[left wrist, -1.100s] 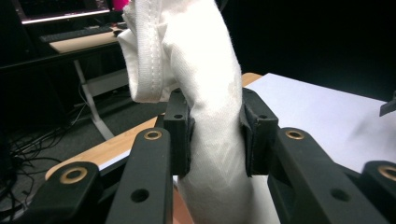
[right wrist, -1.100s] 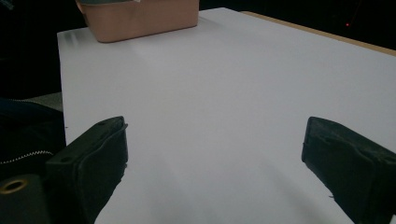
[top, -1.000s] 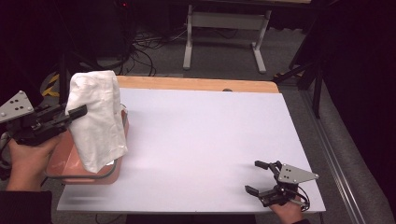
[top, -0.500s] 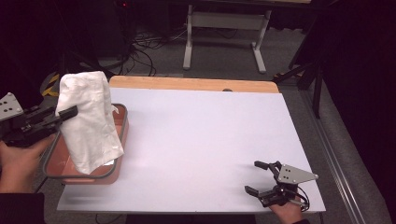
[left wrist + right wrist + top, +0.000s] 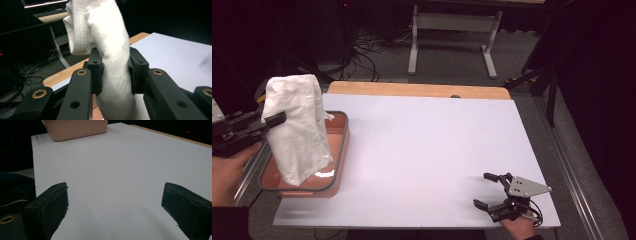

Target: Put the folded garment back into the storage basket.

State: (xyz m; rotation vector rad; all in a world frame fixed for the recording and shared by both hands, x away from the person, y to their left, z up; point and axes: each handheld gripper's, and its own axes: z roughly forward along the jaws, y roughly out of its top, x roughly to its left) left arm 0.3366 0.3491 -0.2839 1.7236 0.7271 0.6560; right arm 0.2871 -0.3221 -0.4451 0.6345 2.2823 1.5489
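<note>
White tabletop [image 5: 427,150] — left tongs [image 5: 115,71] clamp towel [image 5: 298,127] over tray [image 5: 343,150]; right tongs [image 5: 492,191] spread, w/o load.

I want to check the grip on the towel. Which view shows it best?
The left gripper view: both jaws pinch the white towel close up. The high view shows the whole towel hanging over the pink bin. The right gripper view shows just the bin.

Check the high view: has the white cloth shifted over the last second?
Yes. The white cloth, clamped in the left hand-held gripper, has moved left relative to the pink bin, uncovering the bin's right side.
</note>
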